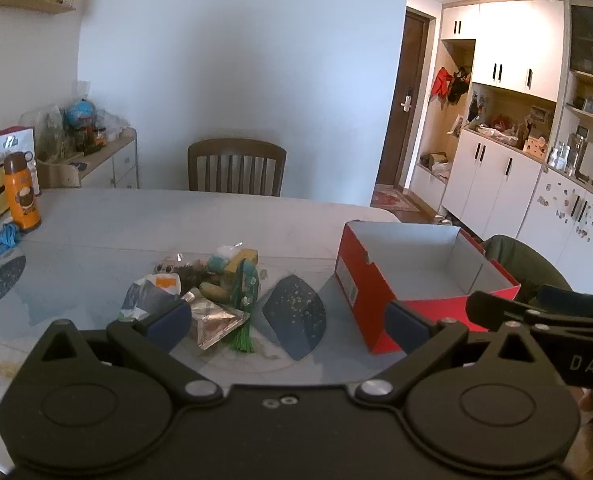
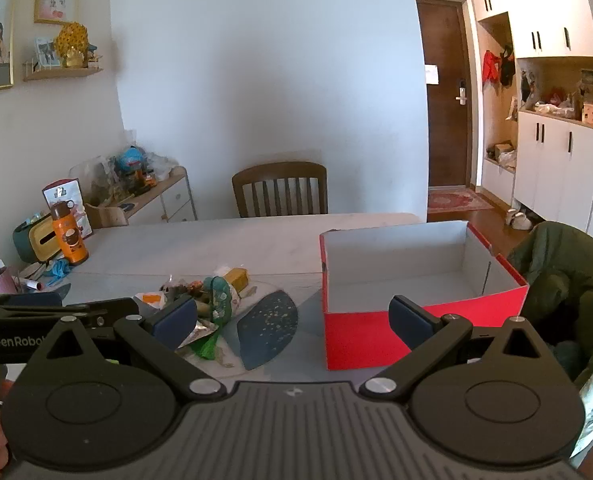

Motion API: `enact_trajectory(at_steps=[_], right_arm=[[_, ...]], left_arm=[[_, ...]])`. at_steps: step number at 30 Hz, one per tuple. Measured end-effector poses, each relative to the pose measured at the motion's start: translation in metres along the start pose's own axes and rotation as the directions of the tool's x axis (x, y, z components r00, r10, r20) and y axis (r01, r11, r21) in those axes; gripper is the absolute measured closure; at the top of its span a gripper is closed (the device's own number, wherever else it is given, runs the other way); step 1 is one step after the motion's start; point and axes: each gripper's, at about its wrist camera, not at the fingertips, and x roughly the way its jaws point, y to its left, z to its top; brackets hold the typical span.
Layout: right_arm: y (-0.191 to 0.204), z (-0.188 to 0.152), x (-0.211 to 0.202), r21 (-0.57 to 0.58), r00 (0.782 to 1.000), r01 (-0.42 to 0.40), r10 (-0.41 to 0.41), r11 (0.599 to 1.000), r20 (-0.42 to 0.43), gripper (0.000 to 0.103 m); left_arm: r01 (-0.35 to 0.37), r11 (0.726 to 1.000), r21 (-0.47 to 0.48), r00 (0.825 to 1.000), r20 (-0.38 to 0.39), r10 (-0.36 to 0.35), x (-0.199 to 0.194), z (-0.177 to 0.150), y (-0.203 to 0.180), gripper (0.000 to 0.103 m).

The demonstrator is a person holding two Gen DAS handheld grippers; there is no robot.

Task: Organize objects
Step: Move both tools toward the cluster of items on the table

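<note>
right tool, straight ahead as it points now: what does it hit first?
Probably the red box. The right tool is open and empty, and its right finger overlaps the box's near wall. The dark mat lies left of that line, flat on the table. Depth is uncertain.

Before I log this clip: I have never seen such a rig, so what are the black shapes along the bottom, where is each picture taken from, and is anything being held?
There is no robot: a person carries two hand-held black grippers, each with a fisheye camera looking out along its two blue-padded fingers. One picture comes from the left gripper, the other from the right gripper. Both stand open and hold nothing. On the pale grey table lies a small pile of wrappers and snack packets, beside a dark blue speckled placemat. To the right stands an open red cardboard box with a white inside, which looks empty. An orange flask with a brown lid stands at the far left edge.
</note>
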Motion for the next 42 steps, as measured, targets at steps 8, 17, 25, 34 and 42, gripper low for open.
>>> enact_trajectory(at_steps=[8, 17, 25, 34, 42], right_arm=[[0.020, 0.006, 0.026, -0.032, 1.000, -0.006, 0.006, 0.999, -0.015, 0.000], [0.054, 0.022, 0.076, -0.080, 0.998, -0.019, 0.015, 0.997, -0.054, 0.000], [0.076, 0.032, 0.145, -0.123, 0.993, -0.010, -0.004, 0.992, -0.117, 0.000], [0.102, 0.027, 0.231, -0.200, 0.980, -0.018, -0.022, 0.980, -0.199, 0.000], [0.114, 0.014, 0.288, -0.224, 0.958, -0.074, 0.007, 0.972, -0.286, 0.002]], left_arm=[[0.007, 1.000, -0.013, 1.000, -0.008, -0.007, 0.019, 0.003, 0.022, 0.001], [0.179, 0.983, 0.032, 0.982, -0.071, -0.176, 0.064, 0.020, 0.060, 0.001], [0.111, 0.993, 0.030, 0.983, -0.153, -0.106, 0.129, 0.026, 0.101, 0.001], [0.096, 0.993, 0.062, 0.972, -0.222, -0.080, 0.191, 0.021, 0.134, 0.002], [0.143, 0.988, 0.064, 0.941, -0.317, -0.115, 0.228, 0.009, 0.146, 0.009]])
